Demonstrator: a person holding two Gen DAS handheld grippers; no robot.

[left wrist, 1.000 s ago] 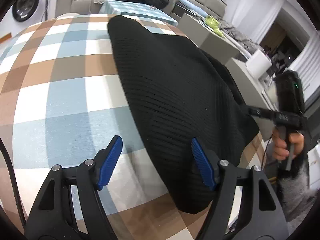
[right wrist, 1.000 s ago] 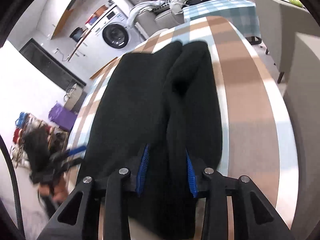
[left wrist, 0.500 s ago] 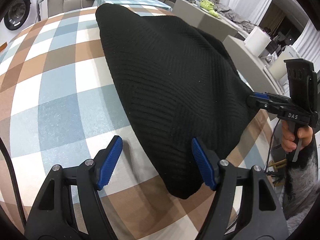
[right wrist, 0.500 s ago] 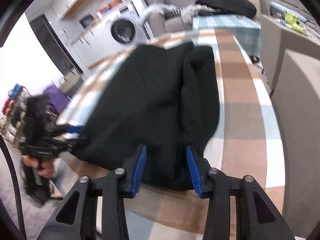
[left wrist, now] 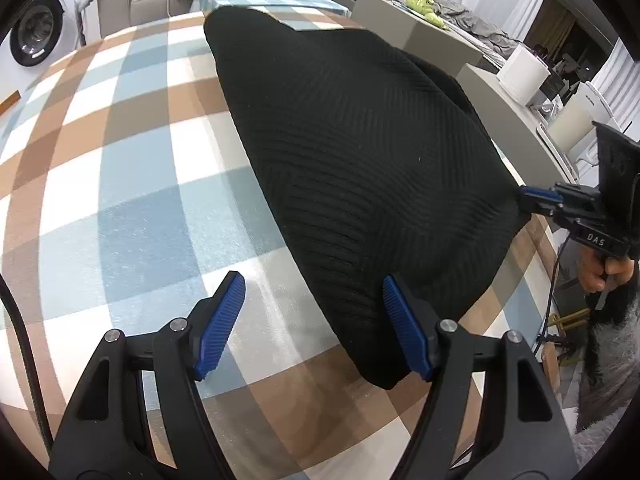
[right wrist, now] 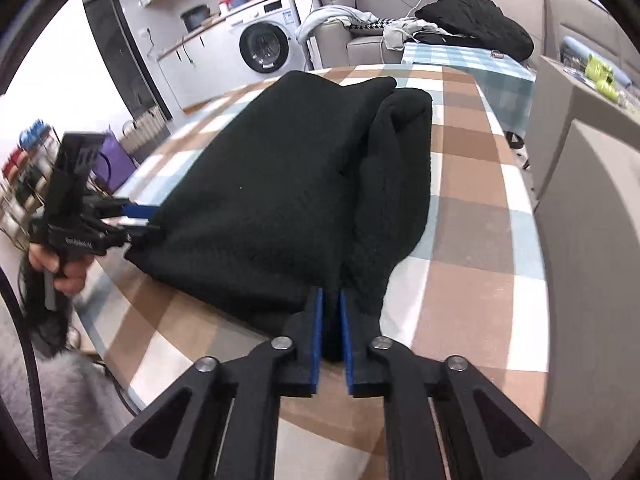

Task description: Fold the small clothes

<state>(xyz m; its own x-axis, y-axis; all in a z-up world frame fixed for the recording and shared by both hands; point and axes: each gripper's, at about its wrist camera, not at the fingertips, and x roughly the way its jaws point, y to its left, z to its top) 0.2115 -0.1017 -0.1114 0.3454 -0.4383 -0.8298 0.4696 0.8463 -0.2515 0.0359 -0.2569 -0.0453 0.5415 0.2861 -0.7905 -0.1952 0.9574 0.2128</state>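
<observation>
A black knit garment (left wrist: 360,152) lies folded lengthwise on the checked tablecloth (left wrist: 132,184); its doubled right side shows as a thick roll (right wrist: 396,184). My left gripper (left wrist: 312,280) stands open at the garment's near left corner, one pad over the fabric and the other over bare cloth. It also shows from the side in the right wrist view, left gripper (right wrist: 136,220) at that corner. My right gripper (right wrist: 330,300) is closing its jaws on the near right corner, with black fabric pinched between the pads. In the left wrist view the right gripper (left wrist: 538,200) bites the garment's edge.
The table's near edge (right wrist: 168,344) runs just below both grippers. A beige counter (right wrist: 592,200) stands close on the right. Behind the table are a second checked table (right wrist: 460,60), a sofa with piled clothes (right wrist: 472,24) and a washing machine (right wrist: 264,46).
The right gripper's jaws have narrowed from around the garment's corner to a pinch on it, and its view has rolled. The left gripper stays open in nearly the same place.
</observation>
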